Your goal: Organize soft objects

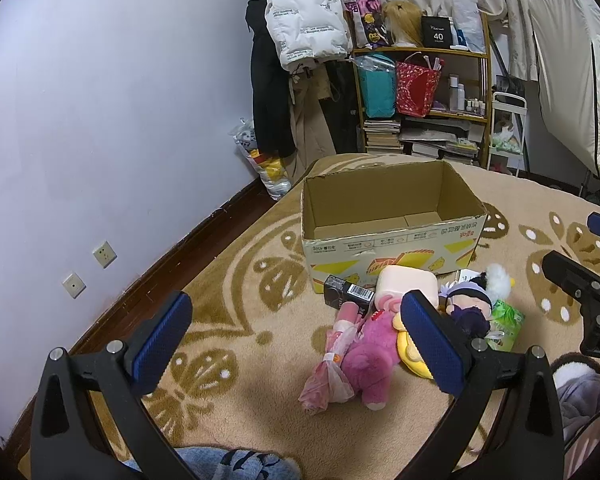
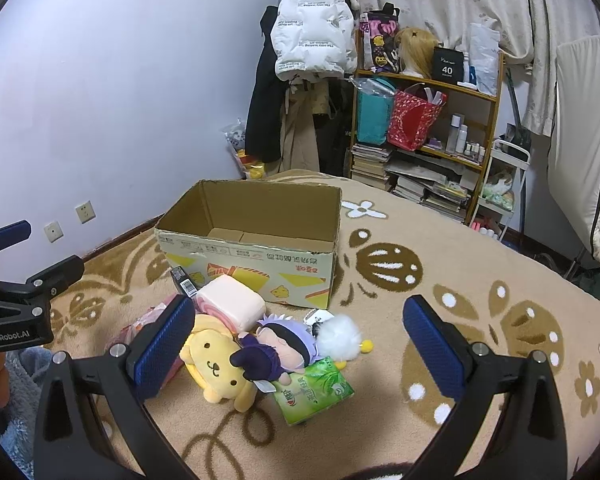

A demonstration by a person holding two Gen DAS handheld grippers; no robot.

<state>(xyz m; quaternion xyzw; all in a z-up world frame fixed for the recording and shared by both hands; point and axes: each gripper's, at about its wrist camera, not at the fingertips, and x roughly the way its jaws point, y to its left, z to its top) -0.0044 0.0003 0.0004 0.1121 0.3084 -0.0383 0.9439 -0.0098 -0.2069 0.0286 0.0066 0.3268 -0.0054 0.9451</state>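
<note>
1. Plainly, both grippers, left (image 1: 296, 334) and right (image 2: 300, 338), hung wide and empty above the toy pile.
2. Toys lay mid-frame before the empty box (image 2: 256, 240): pink bear (image 1: 370, 356), yellow dog (image 2: 216, 364).
3. Best to pinch one plush's body, clear of the tissue pack (image 2: 314, 390).

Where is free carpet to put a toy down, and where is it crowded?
Free: the carpet between the wall and the pink plush, and right of the tissue pack. The cardboard box shows only a bare bottom. Crowded: the toy pile before the box.
</note>
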